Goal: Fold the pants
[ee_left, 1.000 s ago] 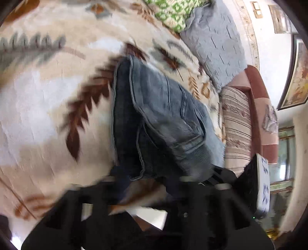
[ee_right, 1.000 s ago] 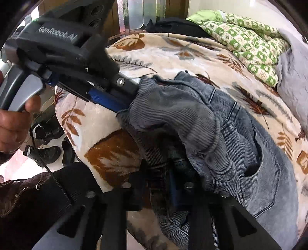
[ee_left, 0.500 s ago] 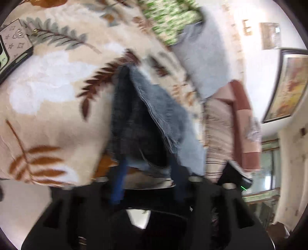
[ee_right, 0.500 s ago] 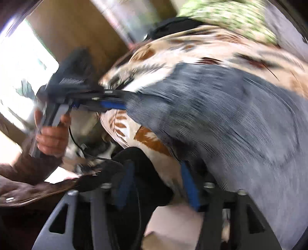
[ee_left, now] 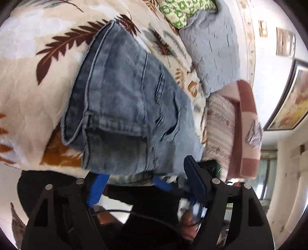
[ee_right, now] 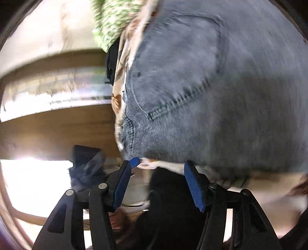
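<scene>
Blue jeans (ee_left: 123, 100) lie folded on the leaf-patterned blanket (ee_left: 28, 77), with the hem and a back pocket facing up. My left gripper (ee_left: 146, 169) hangs just off the jeans' near edge at the side of the bed. Its jaws are opening and no cloth is between the blue pads (ee_left: 97, 189). In the right wrist view the jeans (ee_right: 211, 86) fill the upper right. My right gripper (ee_right: 160, 163) stands open right under their lower edge, its pads (ee_right: 192, 188) clear of the denim. The picture is blurred.
A green patterned quilt (ee_left: 184, 11) and a grey blanket (ee_left: 213, 44) lie at the far end of the bed. A striped pillow (ee_left: 221, 123) leans on a pink and red cushion (ee_left: 248, 115). Wooden furniture (ee_right: 57, 130) stands beside the bed.
Both grippers have let go of the jeans and opened. The jeans now lie flat in a fold. The right gripper has rolled and dropped toward the bed's edge.
</scene>
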A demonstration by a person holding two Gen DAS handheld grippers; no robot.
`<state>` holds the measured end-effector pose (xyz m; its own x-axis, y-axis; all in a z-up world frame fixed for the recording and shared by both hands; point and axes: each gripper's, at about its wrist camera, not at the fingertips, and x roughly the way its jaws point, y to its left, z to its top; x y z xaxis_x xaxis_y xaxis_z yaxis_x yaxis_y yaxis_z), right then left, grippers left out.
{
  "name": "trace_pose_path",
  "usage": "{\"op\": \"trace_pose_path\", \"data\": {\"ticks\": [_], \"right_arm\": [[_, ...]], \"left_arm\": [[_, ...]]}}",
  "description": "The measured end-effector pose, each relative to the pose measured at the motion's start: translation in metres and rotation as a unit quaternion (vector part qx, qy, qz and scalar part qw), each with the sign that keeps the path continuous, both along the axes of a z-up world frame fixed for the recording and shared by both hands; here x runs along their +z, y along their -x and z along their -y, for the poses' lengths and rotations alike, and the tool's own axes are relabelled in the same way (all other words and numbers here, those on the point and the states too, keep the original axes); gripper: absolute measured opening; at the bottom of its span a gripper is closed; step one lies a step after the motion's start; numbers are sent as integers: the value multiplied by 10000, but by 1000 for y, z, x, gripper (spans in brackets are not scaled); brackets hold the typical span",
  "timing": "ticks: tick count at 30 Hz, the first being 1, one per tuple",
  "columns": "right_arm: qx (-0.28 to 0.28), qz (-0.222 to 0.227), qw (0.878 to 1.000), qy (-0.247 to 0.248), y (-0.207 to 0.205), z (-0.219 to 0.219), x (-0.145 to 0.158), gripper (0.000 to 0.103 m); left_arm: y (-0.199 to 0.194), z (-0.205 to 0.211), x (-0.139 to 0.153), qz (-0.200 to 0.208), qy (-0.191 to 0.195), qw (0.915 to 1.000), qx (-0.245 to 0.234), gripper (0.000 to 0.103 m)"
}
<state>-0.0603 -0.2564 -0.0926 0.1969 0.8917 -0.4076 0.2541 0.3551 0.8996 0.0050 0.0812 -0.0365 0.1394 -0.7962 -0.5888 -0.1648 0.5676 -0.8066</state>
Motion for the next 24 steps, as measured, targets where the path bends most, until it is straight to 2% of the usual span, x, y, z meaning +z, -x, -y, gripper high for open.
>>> {"op": "trace_pose_path", "data": {"ticks": [3, 7, 9, 11, 12, 13, 15, 18, 20, 24], "right_arm": [[-94, -68, 9999, -56, 8, 1, 1, 60], [-587, -304, 9978, -91, -7, 2, -13, 59], [-671, -495, 9965, -38, -10, -2, -20, 56], [-668, -477, 9962, 280, -12, -5, -16, 40], [-644, -362, 9964, 419, -16, -5, -10, 18], [-678, -236, 9963, 463, -18, -4, -4, 10], [-782, 166, 9960, 410, -21, 1, 18, 5], [-568, 796, 9922, 779, -27, -4, 49, 5], [-357, 655, 9937, 842, -23, -13, 39, 5], [47, 37, 9948, 1019, -15, -31, -6, 1]], "left_arm": [[-4, 3, 7, 90, -162, 9998, -3, 76], [-10, 13, 1, -74, -305, 9995, 1, 74], [-13, 17, -1, -98, -403, 9991, 1, 63], [-18, 22, 3, -40, -442, 9990, -72, 20], [-20, 23, 6, 10, -414, 9991, -92, 15], [-22, 23, 13, 106, -450, 9989, -70, 15], [-23, 24, 30, 405, -544, 9977, -39, 15], [-25, 29, 36, 633, -901, 9939, -108, 15], [-23, 29, 24, 536, -1163, 9916, -190, 15], [-19, 22, -10, 103, -1392, 9899, -227, 15]]}}
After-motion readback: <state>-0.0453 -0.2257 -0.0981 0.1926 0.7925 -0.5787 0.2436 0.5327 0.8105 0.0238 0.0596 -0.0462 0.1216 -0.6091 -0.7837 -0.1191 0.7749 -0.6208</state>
